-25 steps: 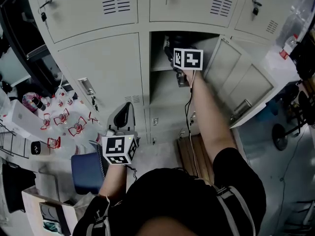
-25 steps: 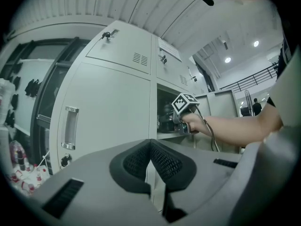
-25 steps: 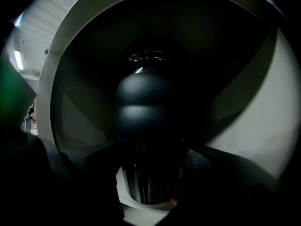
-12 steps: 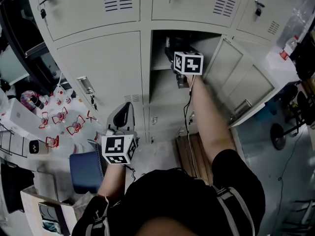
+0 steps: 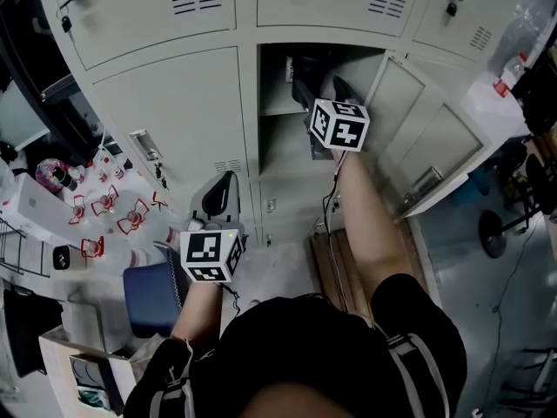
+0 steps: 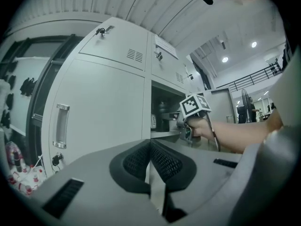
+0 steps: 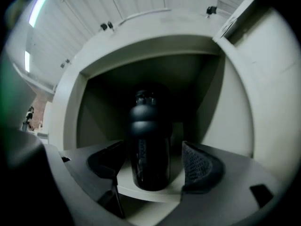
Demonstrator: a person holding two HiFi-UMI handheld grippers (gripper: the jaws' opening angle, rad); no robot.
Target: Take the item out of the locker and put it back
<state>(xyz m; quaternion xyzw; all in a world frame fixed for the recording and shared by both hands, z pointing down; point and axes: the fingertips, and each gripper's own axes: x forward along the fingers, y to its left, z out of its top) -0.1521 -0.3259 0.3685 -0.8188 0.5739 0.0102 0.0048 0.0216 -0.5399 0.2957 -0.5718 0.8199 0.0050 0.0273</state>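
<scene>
Grey metal lockers [image 5: 174, 120] fill the head view, seen from steeply above. One compartment [image 5: 285, 157] in the middle stands open, its door [image 5: 426, 138] swung out to the right. The person's right arm stretches forward, and the right gripper [image 5: 320, 90] reaches up at the mouth of the open compartment, level with its upper shelf. The left gripper [image 5: 219, 200] is held low and close to the body, in front of a closed locker door and well apart from the open one.

From the left gripper view, its two dark jaws are pressed together with nothing between them. Beyond them are the closed locker fronts and, farther right, the open compartment with the other gripper held at its edge.

From the right gripper view, its jaws are spread apart. A black bottle [image 7: 149, 145] stands upright between them on the pale shelf [image 7: 141, 185], near the shelf's front edge, inside the dark compartment. A clear gap shows between the bottle and the right jaw; whether the left jaw touches the bottle cannot be told.
</scene>
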